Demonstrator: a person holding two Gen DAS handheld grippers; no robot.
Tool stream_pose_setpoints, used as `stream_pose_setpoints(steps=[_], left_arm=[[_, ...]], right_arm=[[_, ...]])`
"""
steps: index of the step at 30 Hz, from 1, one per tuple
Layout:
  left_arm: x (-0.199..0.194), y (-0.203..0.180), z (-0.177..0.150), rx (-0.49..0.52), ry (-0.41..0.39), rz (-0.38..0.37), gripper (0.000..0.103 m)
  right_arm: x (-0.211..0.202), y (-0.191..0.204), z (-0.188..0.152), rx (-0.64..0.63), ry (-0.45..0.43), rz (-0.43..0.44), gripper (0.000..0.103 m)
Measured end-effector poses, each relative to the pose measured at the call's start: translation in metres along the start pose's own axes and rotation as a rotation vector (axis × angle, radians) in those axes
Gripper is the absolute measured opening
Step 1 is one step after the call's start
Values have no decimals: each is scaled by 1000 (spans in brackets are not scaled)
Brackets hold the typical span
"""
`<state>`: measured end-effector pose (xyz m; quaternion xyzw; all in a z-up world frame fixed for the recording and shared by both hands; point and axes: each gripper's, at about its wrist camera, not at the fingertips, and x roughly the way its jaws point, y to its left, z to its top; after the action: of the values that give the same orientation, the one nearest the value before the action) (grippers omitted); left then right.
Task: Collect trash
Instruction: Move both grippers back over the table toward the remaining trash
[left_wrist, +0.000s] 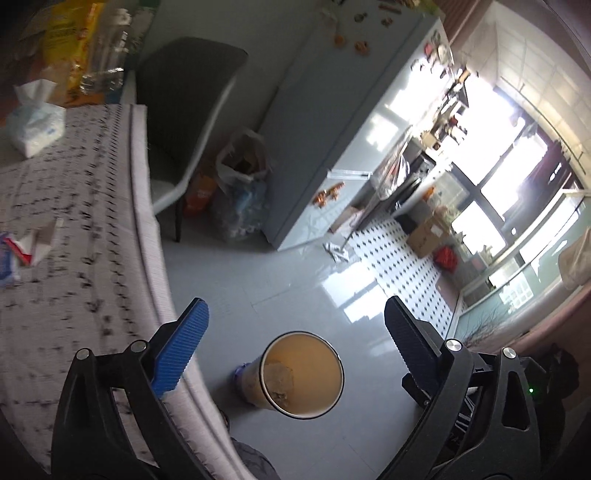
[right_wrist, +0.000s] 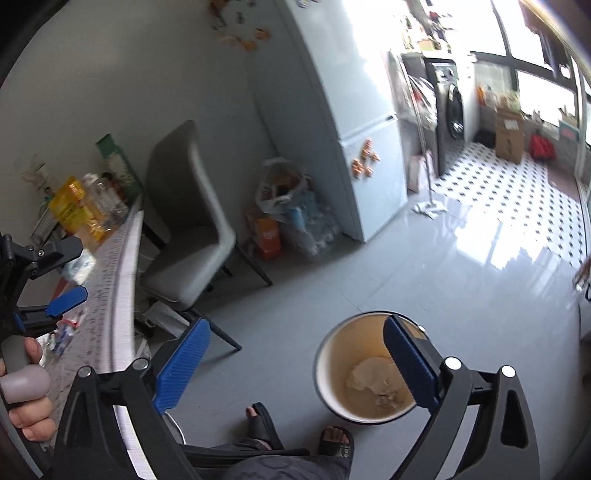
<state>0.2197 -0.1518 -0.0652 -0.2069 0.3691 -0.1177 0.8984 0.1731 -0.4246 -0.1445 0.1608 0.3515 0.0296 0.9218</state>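
A brown paper bin (left_wrist: 302, 374) with crumpled paper inside stands on the grey floor; in the right wrist view the bin (right_wrist: 364, 369) sits partly behind my right finger. My left gripper (left_wrist: 295, 339) is open and empty, hovering above the bin beside the table edge. My right gripper (right_wrist: 295, 362) is open and empty above the floor. Torn wrappers (left_wrist: 26, 251) lie on the patterned tablecloth (left_wrist: 74, 206). The wrappers also show in the right wrist view (right_wrist: 62, 332), below the left gripper seen at the left edge.
A tissue pack (left_wrist: 35, 122) and yellow bags (left_wrist: 74, 48) sit far on the table. A grey chair (right_wrist: 188, 221) stands by the table. Plastic bags of bottles (right_wrist: 295, 210) and a fridge (right_wrist: 362, 140) stand behind. My feet in sandals (right_wrist: 299, 432) are near the bin.
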Motion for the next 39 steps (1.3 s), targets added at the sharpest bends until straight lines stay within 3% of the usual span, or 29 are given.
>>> stream_pose_setpoints(steps=[10, 17, 27, 31, 39], left_arm=[[-92, 55, 1, -26, -184, 73, 97], [-163, 103, -4, -51, -341, 216, 97], [-241, 147, -28, -124, -522, 427, 97], [-258, 160, -38, -129, -562, 484, 97], [-275, 174, -57, -94, -562, 497, 97]], right_arm=[[-36, 92, -4, -94, -57, 24, 95], [-54, 154, -11, -163, -120, 64, 95], [-52, 231, -31, -281, -126, 144, 95], [-51, 253, -41, -318, -123, 174, 95], [-51, 276, -53, -349, -109, 222, 95]])
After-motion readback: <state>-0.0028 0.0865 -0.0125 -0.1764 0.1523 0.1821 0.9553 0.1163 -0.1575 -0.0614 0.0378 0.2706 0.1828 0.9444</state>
